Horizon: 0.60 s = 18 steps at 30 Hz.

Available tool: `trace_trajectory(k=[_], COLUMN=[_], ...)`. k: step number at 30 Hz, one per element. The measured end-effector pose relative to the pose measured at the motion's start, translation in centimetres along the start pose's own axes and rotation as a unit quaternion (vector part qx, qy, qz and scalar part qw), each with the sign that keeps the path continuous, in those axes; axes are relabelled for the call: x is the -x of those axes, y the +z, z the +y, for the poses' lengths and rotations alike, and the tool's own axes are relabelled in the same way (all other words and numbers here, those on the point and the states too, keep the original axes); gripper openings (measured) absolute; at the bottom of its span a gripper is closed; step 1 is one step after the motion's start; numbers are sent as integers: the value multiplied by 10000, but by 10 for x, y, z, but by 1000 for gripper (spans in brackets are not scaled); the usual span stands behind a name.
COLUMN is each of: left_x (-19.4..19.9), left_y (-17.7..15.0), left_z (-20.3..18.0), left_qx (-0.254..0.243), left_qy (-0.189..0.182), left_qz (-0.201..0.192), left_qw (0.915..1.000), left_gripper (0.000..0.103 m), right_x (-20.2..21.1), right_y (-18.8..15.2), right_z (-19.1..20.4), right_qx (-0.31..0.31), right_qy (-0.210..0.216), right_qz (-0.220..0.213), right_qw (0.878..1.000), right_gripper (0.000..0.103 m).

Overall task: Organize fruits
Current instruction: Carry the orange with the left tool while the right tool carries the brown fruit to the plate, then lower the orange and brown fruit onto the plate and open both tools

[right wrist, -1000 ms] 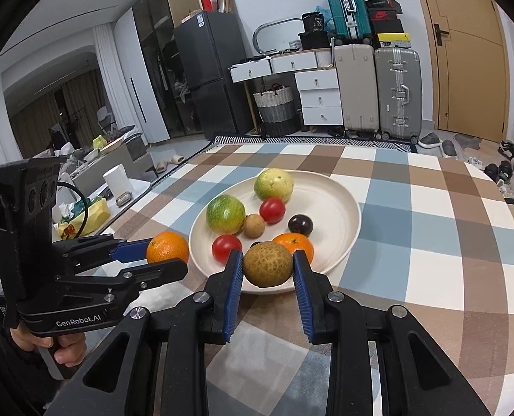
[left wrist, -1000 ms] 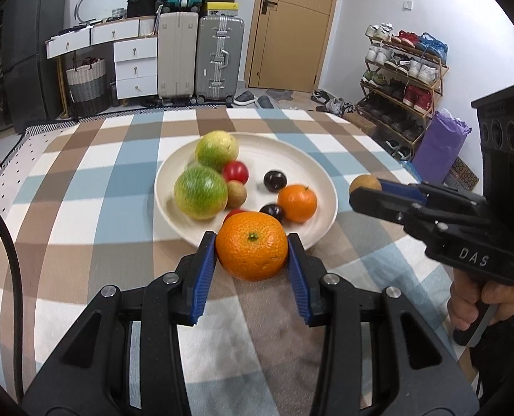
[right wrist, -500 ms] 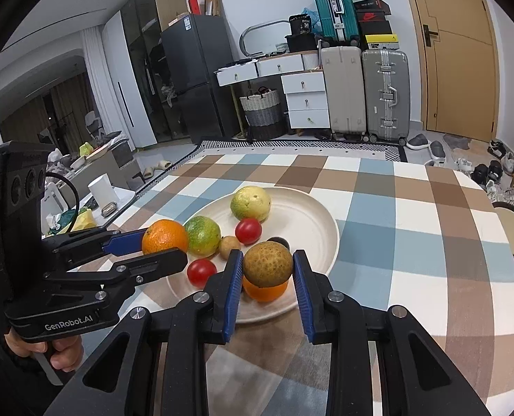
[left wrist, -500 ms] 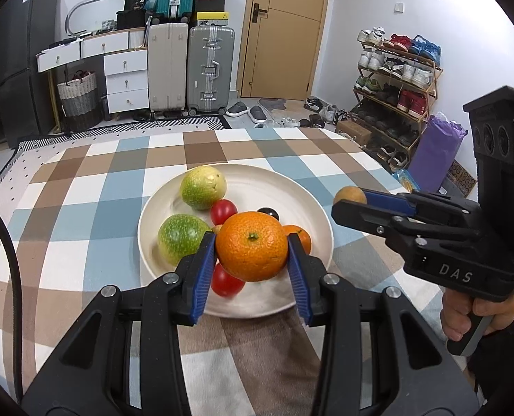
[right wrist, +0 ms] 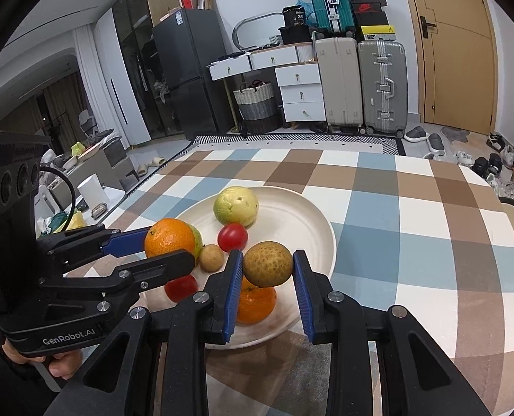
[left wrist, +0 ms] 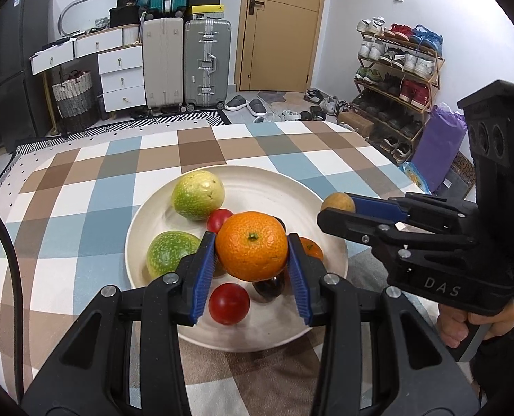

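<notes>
My left gripper point(left wrist: 251, 270) is shut on a large orange point(left wrist: 251, 245) and holds it above the near half of the cream plate point(left wrist: 291, 187). My right gripper point(right wrist: 267, 284) is shut on a brown-yellow round fruit point(right wrist: 268, 263) over the plate's point(right wrist: 302, 215) near right side. On the plate lie two green-yellow fruits point(left wrist: 198, 195) point(left wrist: 172, 253), two red tomatoes point(left wrist: 228, 303) point(left wrist: 219, 219), a dark plum point(left wrist: 269, 287), a smaller orange point(right wrist: 255, 305) and a small brown fruit point(right wrist: 211, 257). Each gripper shows in the other's view, the right gripper point(left wrist: 336, 213) and the left gripper point(right wrist: 168, 248).
The plate sits on a table with a blue, brown and white checked cloth point(right wrist: 413, 215). A hand point(left wrist: 464, 322) holds the right tool's handle. Beyond the table stand suitcases point(left wrist: 206, 62), white drawers point(left wrist: 122, 79), a shoe rack point(left wrist: 395, 69) and a fridge point(right wrist: 184, 69).
Both grippers have moved forward over the plate with their fruits still held. The large orange went from the plate's near rim to above its near half; the brown fruit likewise.
</notes>
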<state>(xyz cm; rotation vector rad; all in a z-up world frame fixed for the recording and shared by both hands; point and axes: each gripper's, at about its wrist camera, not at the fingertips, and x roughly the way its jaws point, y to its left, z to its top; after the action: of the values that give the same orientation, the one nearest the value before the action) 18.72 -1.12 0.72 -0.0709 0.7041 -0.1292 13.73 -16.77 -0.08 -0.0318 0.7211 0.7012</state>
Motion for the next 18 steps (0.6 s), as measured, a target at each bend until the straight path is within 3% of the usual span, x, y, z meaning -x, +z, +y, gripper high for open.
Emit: trace_trajectory(k=[18], left_x=[-28], left_y=[-3], left_z=[-1], left_qx=[-108], left_qy=[82], left_qz=[211], left_qw=[9997], left_gripper=[38], right_x=[-21], right_y=[-1], right_z=[-17], right_qx=[-202], right_qy=[-90], right_qz=[125], right_qw=[9997], right_gripper=[32])
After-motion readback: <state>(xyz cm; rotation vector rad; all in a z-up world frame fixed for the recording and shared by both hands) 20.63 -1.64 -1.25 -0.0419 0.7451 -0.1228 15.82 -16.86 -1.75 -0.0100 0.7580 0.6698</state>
